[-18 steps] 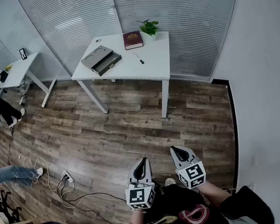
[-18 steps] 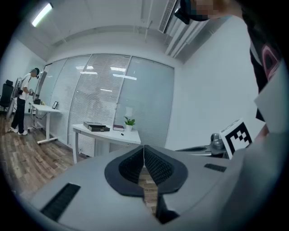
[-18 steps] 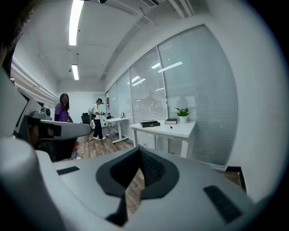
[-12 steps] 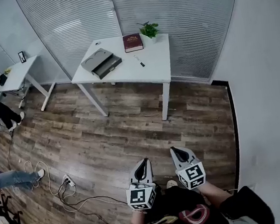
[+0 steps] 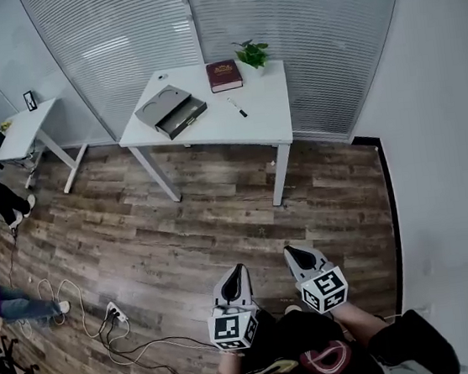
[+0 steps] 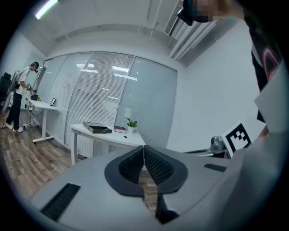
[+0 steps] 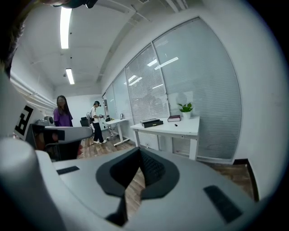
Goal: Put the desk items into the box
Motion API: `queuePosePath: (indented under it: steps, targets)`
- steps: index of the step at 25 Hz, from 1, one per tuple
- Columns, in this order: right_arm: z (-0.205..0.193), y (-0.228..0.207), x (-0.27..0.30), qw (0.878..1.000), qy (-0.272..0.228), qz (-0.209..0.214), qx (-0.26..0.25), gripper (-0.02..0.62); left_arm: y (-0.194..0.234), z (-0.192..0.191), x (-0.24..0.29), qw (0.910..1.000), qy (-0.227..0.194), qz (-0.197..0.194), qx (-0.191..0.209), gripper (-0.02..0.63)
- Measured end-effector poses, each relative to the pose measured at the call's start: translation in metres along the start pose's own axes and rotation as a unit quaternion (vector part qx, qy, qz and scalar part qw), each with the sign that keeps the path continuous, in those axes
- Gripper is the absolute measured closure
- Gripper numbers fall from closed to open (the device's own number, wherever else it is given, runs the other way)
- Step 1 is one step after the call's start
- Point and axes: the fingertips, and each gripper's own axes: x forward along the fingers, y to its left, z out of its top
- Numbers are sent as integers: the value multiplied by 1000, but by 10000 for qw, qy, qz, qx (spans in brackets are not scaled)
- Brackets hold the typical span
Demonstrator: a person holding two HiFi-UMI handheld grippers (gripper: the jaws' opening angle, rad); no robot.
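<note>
A white desk (image 5: 251,116) stands far ahead by the blinds. On it lie a grey box (image 5: 171,112) with its drawer part open, a dark red book (image 5: 224,75), a black marker (image 5: 237,107) and a small potted plant (image 5: 252,53). My left gripper (image 5: 242,269) and right gripper (image 5: 294,252) are held close to my body, well short of the desk, both shut with nothing between the jaws. The left gripper view shows the desk (image 6: 118,136) small in the distance, and the right gripper view shows the desk (image 7: 180,127) too.
Wooden floor lies between me and the desk. A second white desk (image 5: 16,132) stands at the left. Cables and a power strip (image 5: 112,312) lie on the floor at the lower left. People stand at the left (image 7: 62,117). A white wall runs along the right.
The head view has shifted slightly, so the desk sits a little lower and to the right in the picture. Both grippers keep their places and stay shut.
</note>
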Motion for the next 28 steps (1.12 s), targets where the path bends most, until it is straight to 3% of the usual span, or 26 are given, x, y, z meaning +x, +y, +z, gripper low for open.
queuePosePath:
  steps: [5, 13, 28]
  targets:
    - [2, 12, 26, 9999, 47, -90, -128, 584, 31, 7, 8, 9999, -18, -134, -105, 586]
    - [5, 33, 53, 9994, -20, -347, 0, 584, 60, 8, 10, 9987, 172, -475, 82, 586]
    - [7, 27, 96, 9994, 133, -312, -15, 584, 98, 13, 33, 9994, 193, -302, 38, 586]
